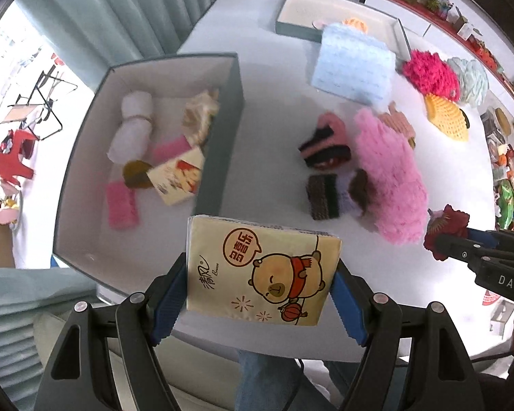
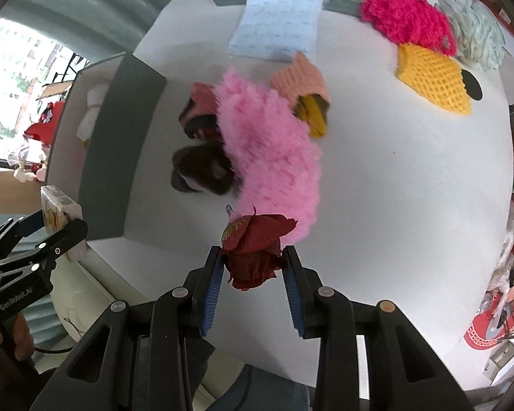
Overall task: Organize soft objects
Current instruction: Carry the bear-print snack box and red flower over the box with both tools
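The left claw point(image 1: 262, 294) clamped a yellow tissue pack point(image 1: 261, 274) above the white worktop point(image 1: 274, 130), just beside the grey box point(image 1: 222, 130). The right claw point(image 2: 253, 281) gripped a dark red fabric flower point(image 2: 255, 250) over the worktop, near the fluffy pink cloth point(image 2: 270, 144).

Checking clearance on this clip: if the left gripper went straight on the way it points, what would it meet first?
Likely bare white table beside the grey box, depth unclear; the left gripper holds a tissue pack.

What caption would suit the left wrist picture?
Left gripper holds a tissue pack above the table, beside a grey box.
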`<state>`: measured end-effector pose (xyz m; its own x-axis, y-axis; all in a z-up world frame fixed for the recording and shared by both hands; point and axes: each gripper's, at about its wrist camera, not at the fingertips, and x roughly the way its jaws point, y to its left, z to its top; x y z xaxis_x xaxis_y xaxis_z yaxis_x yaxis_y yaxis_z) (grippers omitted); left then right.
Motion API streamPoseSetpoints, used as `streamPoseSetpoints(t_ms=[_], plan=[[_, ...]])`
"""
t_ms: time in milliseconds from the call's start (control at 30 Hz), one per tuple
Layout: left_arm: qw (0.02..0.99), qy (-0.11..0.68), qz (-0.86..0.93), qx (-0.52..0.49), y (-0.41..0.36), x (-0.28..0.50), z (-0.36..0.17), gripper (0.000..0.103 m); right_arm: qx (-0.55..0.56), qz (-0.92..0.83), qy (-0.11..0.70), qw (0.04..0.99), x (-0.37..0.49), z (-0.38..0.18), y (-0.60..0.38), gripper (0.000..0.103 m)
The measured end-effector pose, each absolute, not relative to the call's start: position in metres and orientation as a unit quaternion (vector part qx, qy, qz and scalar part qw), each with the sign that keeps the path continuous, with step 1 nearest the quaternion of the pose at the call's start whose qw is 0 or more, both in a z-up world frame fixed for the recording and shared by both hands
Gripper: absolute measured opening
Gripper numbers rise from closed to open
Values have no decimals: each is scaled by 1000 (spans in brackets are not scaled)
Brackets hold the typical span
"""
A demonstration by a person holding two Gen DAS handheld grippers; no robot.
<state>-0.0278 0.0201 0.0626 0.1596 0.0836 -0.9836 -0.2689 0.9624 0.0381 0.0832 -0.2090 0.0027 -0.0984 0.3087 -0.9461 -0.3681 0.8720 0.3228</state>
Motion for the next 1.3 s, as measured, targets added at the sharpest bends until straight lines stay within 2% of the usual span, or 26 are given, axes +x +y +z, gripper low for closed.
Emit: streamPoseSetpoints(t_ms=[267, 600, 967, 1300], plan=[[772, 626, 89, -66, 56, -18, 67, 78, -5, 228, 693, 684, 74, -3, -185, 38], [783, 609, 93, -82, 106, -33, 69, 78, 0, 205, 685, 699, 60, 18, -168, 38], [787, 588, 145, -118, 170, -63, 61, 78, -48, 244, 659, 709, 63, 52, -101, 38], [778, 588, 174, -137, 189, -71, 63, 78, -87, 312, 642, 695, 69, 77, -36, 38]])
